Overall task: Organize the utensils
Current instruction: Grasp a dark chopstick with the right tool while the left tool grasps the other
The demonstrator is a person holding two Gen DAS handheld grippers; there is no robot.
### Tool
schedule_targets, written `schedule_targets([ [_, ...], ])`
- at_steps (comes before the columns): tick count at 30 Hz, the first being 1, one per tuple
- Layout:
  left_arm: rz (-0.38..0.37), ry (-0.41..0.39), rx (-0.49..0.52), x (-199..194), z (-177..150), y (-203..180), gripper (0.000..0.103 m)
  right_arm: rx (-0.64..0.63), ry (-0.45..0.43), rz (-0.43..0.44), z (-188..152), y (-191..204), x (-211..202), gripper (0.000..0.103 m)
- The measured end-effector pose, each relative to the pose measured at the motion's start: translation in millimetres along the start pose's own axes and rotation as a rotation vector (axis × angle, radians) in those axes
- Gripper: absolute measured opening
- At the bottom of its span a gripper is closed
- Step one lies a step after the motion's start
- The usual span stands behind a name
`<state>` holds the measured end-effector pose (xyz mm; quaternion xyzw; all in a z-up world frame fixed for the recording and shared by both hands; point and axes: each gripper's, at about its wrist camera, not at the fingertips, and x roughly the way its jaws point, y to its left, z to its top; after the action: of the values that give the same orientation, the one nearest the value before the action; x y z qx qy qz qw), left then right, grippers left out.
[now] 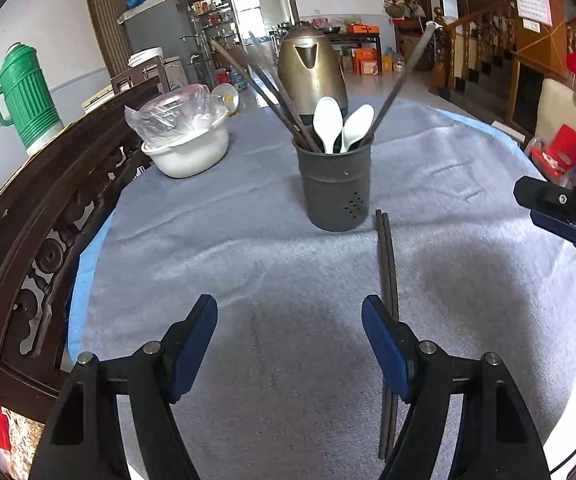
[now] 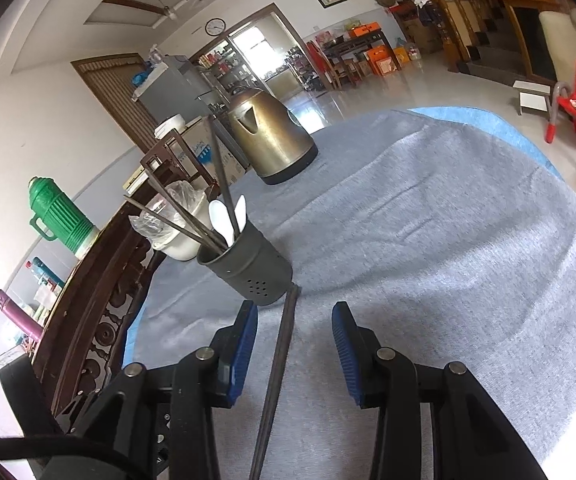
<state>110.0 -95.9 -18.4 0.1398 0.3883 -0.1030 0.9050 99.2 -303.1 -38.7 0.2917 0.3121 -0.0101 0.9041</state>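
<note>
2 dark chopsticks (image 1: pixel 388 296) lie side by side at frame center on grey cloth (image 1: pixel 248 240), beside a holder (image 1: pixel 336 184). Their near ends are hidden behind the wide-open left gripper (image 1: pixel 290 328). The right gripper (image 2: pixel 294 340) gapes empty.

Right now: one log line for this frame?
left gripper open, idle | right gripper open over chopsticks on cloth | holder: spoons, chopsticks

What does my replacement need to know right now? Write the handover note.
Left gripper: open, empty, over the grey cloth.
Right gripper: open, empty, astride the loose pair of dark chopsticks lying flat on the cloth.
Dark grey perforated utensil holder: upright, just beyond the pair's far tips.
Done: two white plastic spoons and several dark chopsticks stand in the holder.
Left: grasp the loose pair and stand it in the holder.
</note>
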Motion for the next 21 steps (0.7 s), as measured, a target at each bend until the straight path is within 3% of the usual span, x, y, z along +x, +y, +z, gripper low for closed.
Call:
schedule_targets([
  [21, -0.006, 0.054, 0.001, 23, -2, -1, 0.075, 0.026, 0.046, -0.011, -4, -10, 25, 0.042],
])
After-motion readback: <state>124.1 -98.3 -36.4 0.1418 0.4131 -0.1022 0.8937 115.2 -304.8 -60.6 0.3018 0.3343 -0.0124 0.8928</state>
